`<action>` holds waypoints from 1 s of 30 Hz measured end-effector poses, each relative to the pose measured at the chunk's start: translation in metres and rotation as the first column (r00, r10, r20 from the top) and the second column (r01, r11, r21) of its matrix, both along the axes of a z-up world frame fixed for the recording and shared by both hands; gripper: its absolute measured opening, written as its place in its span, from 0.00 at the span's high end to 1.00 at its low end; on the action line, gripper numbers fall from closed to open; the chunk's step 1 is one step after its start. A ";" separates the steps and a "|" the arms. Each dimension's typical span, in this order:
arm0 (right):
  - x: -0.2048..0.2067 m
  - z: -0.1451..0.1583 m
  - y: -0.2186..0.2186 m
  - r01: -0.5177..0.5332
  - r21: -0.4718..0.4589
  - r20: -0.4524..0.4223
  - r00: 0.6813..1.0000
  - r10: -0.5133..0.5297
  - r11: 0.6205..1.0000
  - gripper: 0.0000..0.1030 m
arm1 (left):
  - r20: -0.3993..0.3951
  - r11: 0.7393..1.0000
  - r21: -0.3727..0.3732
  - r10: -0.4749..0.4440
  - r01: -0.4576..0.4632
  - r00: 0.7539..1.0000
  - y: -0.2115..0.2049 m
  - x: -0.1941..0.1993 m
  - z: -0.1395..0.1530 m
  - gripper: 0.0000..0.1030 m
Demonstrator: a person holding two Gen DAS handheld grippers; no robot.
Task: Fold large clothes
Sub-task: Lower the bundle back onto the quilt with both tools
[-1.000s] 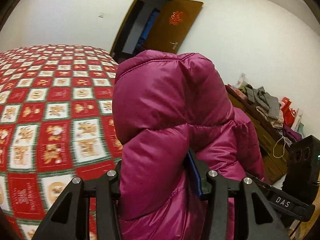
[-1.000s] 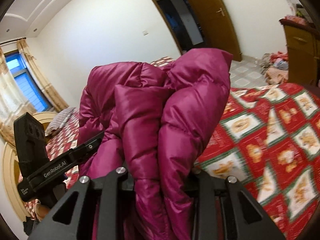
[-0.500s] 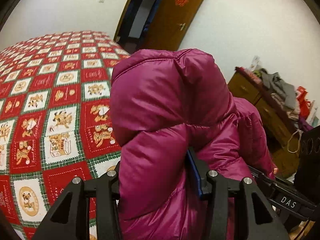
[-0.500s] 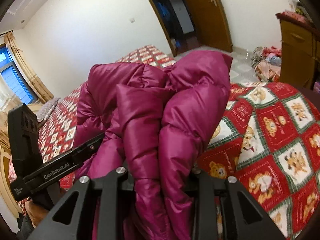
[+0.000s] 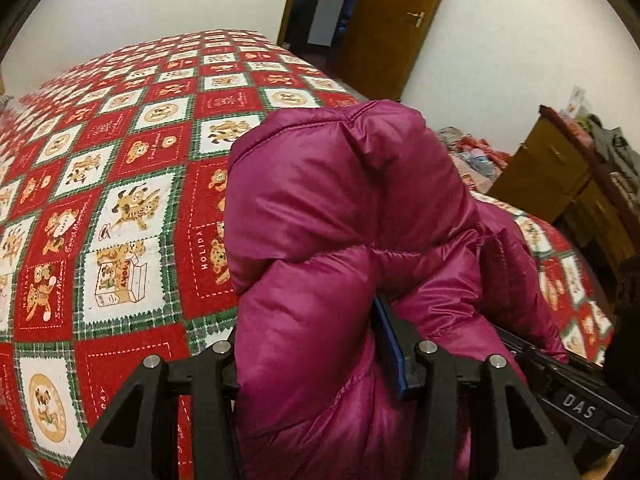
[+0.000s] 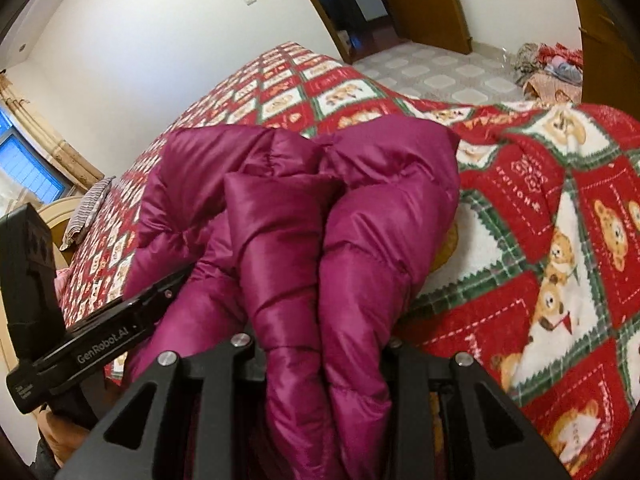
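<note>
A puffy magenta down jacket (image 5: 340, 220) is bunched up and held over the red patchwork quilt (image 5: 120, 200) of a bed. My left gripper (image 5: 308, 332) has a thick fold of it between its jaws, which are opening; the blue pad (image 5: 390, 344) still touches the fabric. The right gripper (image 6: 324, 344) is shut on two padded folds of the jacket (image 6: 340, 208), whose far end hangs close over the quilt (image 6: 540, 240). Each gripper shows in the other's view, the right one (image 5: 576, 404) and the left one (image 6: 92, 344). The fingertips are buried in fabric.
An open wooden door (image 5: 392, 20) stands beyond the bed's far corner. A wooden dresser (image 5: 560, 172) piled with clothes is at the right. Loose clothes (image 6: 552, 64) lie on the tiled floor. A striped pillow (image 6: 88, 212) rests by the headboard near a window (image 6: 28, 168).
Both grippers have come down and forward over the bed with the jacket, tilting further downward. The quilt fills more of each view. Both still hold the jacket.
</note>
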State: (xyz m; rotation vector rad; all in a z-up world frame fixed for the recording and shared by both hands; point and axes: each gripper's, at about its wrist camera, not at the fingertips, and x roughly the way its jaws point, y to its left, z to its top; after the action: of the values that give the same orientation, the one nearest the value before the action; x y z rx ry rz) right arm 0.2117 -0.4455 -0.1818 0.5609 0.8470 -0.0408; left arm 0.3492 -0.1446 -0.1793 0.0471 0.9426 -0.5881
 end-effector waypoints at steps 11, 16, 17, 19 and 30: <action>-0.041 0.043 -0.006 0.124 -0.139 0.043 0.992 -0.119 0.983 0.51 | 0.115 0.994 0.109 0.008 -0.021 0.993 -0.013 -0.009 -0.007 0.40; -0.053 0.090 0.008 0.180 -0.300 0.129 0.981 -0.147 0.937 0.58 | 0.153 0.987 0.155 0.007 -0.031 0.988 -0.022 -0.012 -0.007 0.40; -0.045 0.097 0.015 0.150 -0.304 0.131 0.985 -0.115 0.941 0.60 | 0.158 0.986 0.162 0.007 -0.032 0.987 -0.023 -0.011 -0.007 0.40; -0.025 0.100 0.024 0.096 -0.315 0.103 0.992 -0.066 0.944 0.61 | 0.160 0.985 0.169 0.006 -0.033 0.987 -0.024 -0.011 -0.007 0.39; 0.011 0.023 0.001 0.139 -0.293 -0.071 0.984 -0.166 0.946 0.80 | 0.143 0.986 0.168 -0.014 -0.010 0.990 -0.025 -0.008 -0.004 0.39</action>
State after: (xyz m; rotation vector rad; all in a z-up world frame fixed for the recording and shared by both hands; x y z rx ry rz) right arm 0.2227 -0.4445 -0.1590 0.3509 0.8701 -0.3301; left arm 0.3413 -0.1697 -0.1837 0.2395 0.8501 -0.4989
